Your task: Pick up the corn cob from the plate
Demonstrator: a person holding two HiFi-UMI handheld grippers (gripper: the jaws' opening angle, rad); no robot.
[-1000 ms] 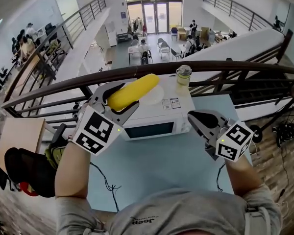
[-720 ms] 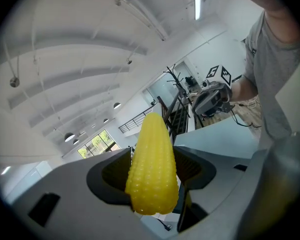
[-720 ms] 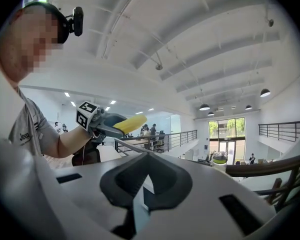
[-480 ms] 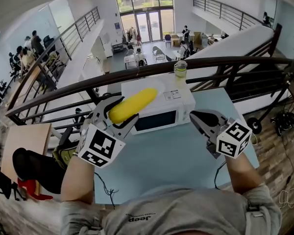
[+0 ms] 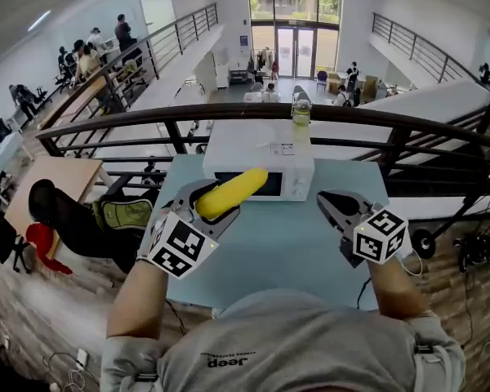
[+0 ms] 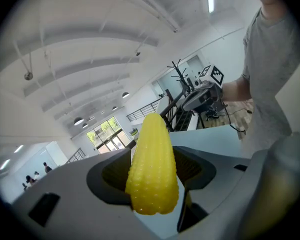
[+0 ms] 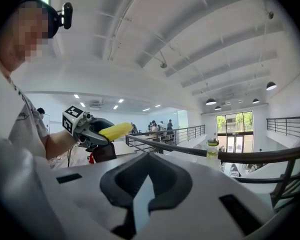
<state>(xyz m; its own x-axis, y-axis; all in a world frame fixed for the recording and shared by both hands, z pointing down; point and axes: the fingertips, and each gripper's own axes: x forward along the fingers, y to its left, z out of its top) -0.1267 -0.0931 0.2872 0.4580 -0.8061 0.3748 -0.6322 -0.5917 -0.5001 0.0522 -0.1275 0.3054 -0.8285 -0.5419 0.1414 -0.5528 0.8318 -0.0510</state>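
On the left, the left hand-held gripper [image 5: 211, 205] is clamped on the yellow corn cob [image 5: 233, 192], holding it clear above the pale blue bench [image 5: 286, 247], in front of the white microwave [image 5: 261, 149]. Over to the right, the right hand-held gripper [image 5: 333, 204] has its jaws together, with nothing between them.

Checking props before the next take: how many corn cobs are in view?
1. The corn cob is clamped in the left gripper, over the table. None elsewhere, though the microwave could hide more.
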